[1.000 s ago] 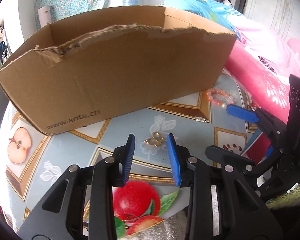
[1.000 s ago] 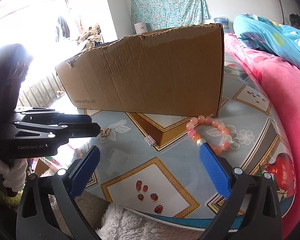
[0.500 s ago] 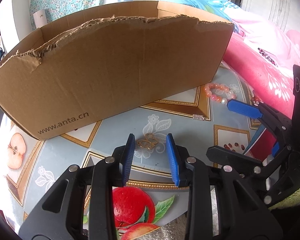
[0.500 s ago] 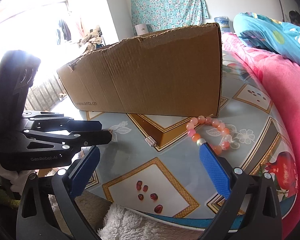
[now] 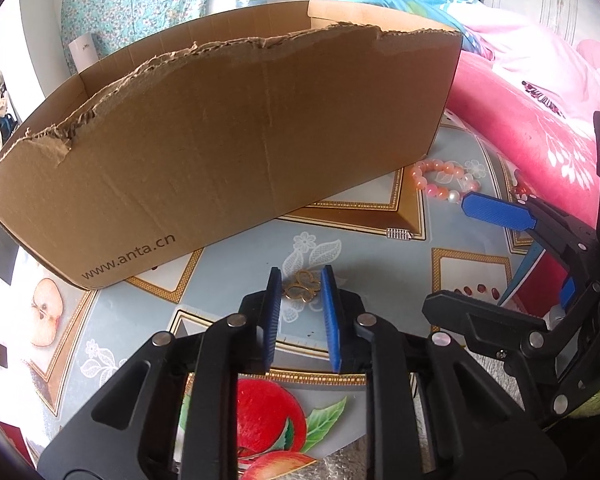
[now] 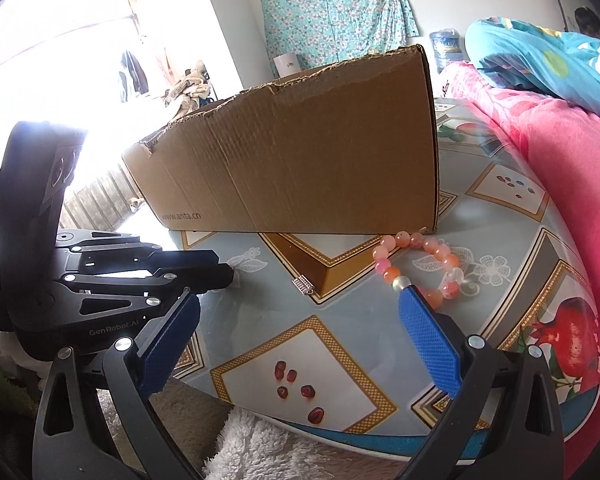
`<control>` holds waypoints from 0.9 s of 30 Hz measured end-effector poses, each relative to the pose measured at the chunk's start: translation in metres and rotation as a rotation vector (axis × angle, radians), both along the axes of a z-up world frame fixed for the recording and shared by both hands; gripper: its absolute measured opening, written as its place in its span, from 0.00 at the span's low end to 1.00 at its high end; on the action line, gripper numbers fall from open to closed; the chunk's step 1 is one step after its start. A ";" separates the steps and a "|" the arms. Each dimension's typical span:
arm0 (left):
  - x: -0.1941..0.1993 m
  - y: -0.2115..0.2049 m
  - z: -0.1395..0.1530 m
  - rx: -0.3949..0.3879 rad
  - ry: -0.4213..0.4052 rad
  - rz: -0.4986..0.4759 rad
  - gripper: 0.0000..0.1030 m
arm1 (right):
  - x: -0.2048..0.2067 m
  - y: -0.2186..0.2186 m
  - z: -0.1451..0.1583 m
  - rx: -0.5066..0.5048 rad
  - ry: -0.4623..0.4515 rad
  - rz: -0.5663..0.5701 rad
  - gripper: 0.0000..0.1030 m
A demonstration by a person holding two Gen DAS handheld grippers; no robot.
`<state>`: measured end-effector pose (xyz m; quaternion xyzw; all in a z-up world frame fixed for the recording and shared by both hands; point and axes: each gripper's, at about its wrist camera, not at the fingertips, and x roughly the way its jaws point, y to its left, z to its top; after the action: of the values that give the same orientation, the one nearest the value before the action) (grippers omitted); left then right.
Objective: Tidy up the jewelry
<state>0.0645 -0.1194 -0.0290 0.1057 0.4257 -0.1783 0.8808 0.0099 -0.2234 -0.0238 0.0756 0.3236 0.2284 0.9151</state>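
Observation:
A small gold butterfly-shaped piece of jewelry [image 5: 301, 290] lies on the patterned tablecloth, just in front of a torn cardboard box [image 5: 236, 136]. My left gripper [image 5: 300, 280] is open, with its blue pads on either side of the gold piece, close but not clamped. A pink bead bracelet [image 5: 440, 184] lies by the box's right corner; it also shows in the right wrist view [image 6: 420, 268]. A small silver clasp [image 6: 303, 285] lies nearby. My right gripper [image 6: 296, 310] is wide open and empty, just short of the bracelet.
The box [image 6: 300, 176] fills the back of the round table [image 6: 500, 216]. A pink blanket [image 6: 572, 168] lies along the right side. The table's front edge [image 6: 340, 436] is near my right gripper, with white fluffy fabric [image 6: 252, 444] below it.
My left gripper has moved forward over the gold piece and narrowed, so the piece now sits between its pads. My right gripper has stayed almost still and wide open.

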 end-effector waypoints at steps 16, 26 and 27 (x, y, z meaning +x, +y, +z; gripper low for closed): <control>0.000 0.015 0.008 -0.028 -0.018 0.048 0.18 | 0.002 0.002 0.000 -0.028 0.006 0.005 0.94; 0.002 0.037 0.013 -0.052 -0.030 0.108 0.18 | 0.009 0.029 0.021 -0.191 0.047 0.028 0.94; 0.003 0.039 0.013 -0.057 -0.030 0.112 0.18 | 0.012 0.029 0.022 -0.193 0.061 0.033 0.94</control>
<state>0.0676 -0.0806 -0.0157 0.0594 0.4124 -0.1393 0.8983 0.0216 -0.1947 -0.0013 -0.0114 0.3732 0.2089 0.9039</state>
